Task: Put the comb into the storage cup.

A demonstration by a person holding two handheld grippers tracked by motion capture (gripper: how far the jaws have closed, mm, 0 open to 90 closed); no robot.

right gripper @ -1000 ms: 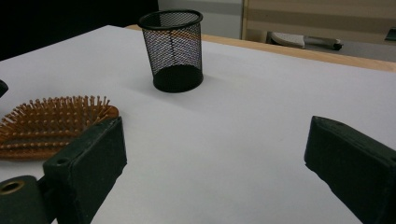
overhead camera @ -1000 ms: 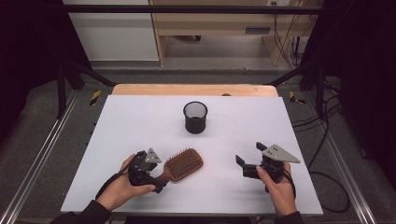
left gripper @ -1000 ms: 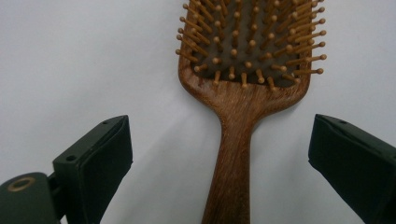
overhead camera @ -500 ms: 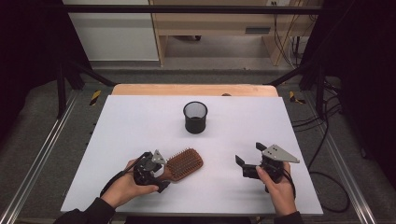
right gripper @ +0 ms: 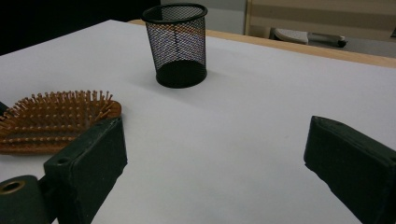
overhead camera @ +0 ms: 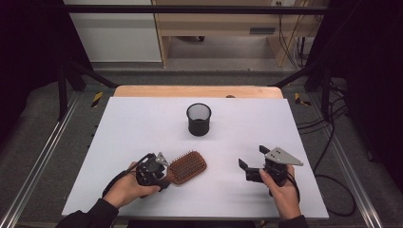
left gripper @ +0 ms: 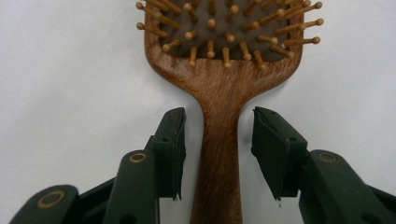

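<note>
A wooden paddle hairbrush point(overhead camera: 187, 166) lies bristles up on the white table point(overhead camera: 142, 123), its handle pointing to the person's left hand. My left gripper point(overhead camera: 162, 171) straddles that handle point(left gripper: 219, 154). Its jaws have just been closing, and a thin gap still shows on each side of the wood in the left gripper view. My right gripper point(overhead camera: 252, 156) rests in the right hand near the table's front right, jaws wide open with nothing between them point(right gripper: 215, 135). From there the brush head point(right gripper: 51, 121) sits to the left.
A black mesh pen cup point(overhead camera: 198, 118) stands upright at the table's middle, behind the brush and apart from it; it is also in the right gripper view point(right gripper: 180, 42). A wooden strip point(overhead camera: 199, 91) edges the far side. Metal rails run along both sides.
The left gripper's jaws have drawn in around the brush handle. The brush, the cup and the right hand have stayed where they were.
</note>
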